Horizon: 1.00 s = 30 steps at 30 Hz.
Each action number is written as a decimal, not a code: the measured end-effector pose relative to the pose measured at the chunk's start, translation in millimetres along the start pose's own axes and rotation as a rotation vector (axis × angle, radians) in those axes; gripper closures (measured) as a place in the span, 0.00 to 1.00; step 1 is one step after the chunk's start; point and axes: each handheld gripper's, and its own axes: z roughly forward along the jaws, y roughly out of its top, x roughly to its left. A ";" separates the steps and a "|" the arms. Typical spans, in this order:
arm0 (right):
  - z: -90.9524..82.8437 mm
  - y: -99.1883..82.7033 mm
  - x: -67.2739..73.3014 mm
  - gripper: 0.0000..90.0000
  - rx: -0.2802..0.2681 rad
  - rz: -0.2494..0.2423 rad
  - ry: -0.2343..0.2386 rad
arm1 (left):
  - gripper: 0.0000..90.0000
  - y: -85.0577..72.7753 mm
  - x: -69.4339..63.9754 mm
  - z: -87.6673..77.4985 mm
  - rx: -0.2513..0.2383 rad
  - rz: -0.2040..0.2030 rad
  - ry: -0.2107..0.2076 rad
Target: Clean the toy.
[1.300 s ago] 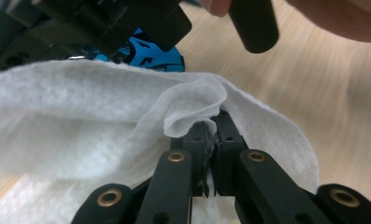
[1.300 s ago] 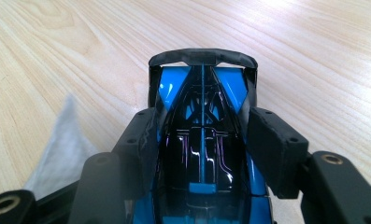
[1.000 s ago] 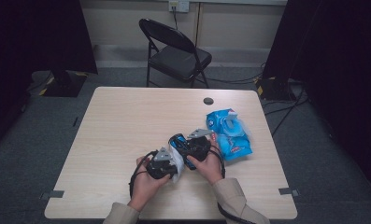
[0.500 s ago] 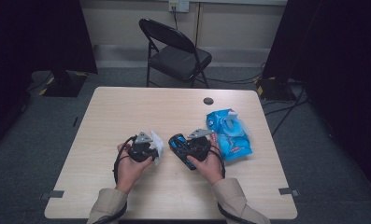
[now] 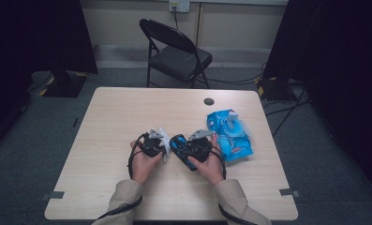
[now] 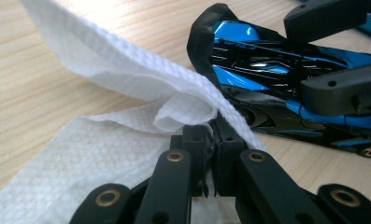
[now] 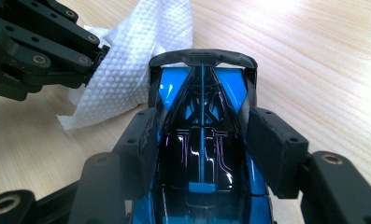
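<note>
Between your right tool's (image 7: 199, 154) pads the toy car (image 7: 202, 140) sits clamped; your left tool (image 6: 210, 140), pinching the wipe (image 6: 127, 93) beside it, likely has wiping left.

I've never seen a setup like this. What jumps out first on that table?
A glossy blue and black toy racing car, clamped by its sides in the right claw near the middle of the pale wooden table. Beside it, the left claw pinches a white dimpled paper towel, apart from the car. A crinkly blue plastic packet lies to the right.
</note>
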 end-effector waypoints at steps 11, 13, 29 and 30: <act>0.4 0.8 0.6 0.49 0.004 -0.003 -0.003 | 0.96 -4.3 -15.9 -2.2 0.016 0.050 -0.035; 0.5 0.6 0.5 0.49 0.002 -0.001 -0.003 | 0.96 -5.1 -21.5 -1.9 0.018 0.065 -0.042; 0.6 0.5 0.4 0.49 0.000 -0.001 -0.002 | 0.96 -12.1 -51.2 -0.1 0.017 0.100 -0.128; 0.7 0.5 0.4 0.49 0.000 -0.001 -0.002 | 0.96 -12.0 -53.2 0.0 0.019 0.108 -0.128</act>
